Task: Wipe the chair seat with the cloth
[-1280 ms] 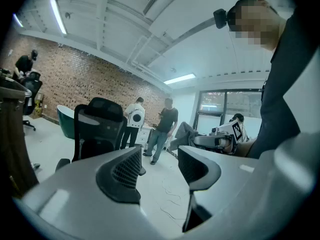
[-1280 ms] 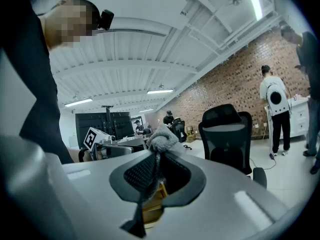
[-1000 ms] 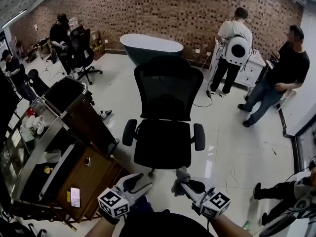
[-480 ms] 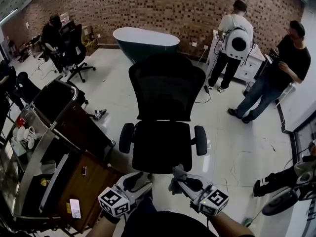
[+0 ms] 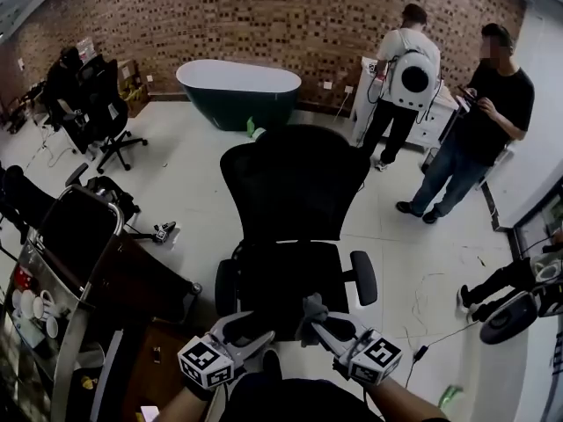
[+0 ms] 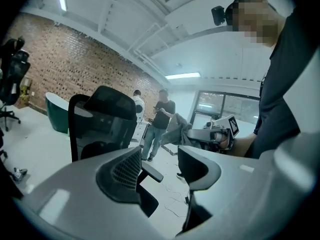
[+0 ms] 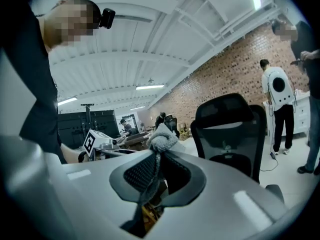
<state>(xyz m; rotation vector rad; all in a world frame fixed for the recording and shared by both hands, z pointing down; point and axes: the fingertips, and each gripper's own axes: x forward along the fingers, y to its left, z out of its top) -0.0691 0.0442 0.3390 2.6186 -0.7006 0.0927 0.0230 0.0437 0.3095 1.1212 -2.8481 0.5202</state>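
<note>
Wiping apparently not begun: right gripper (image 5: 322, 323) clamps the grey cloth (image 5: 310, 309) near the chair seat (image 5: 290, 275) front edge; left gripper (image 5: 249, 331) gapes, empty.

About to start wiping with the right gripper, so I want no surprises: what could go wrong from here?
1. The cloth is only bunched in the right gripper; dragging it over the seat might pull it loose.
2. The left gripper is open and empty, off the chair, so the chair may turn under pressure.
</note>
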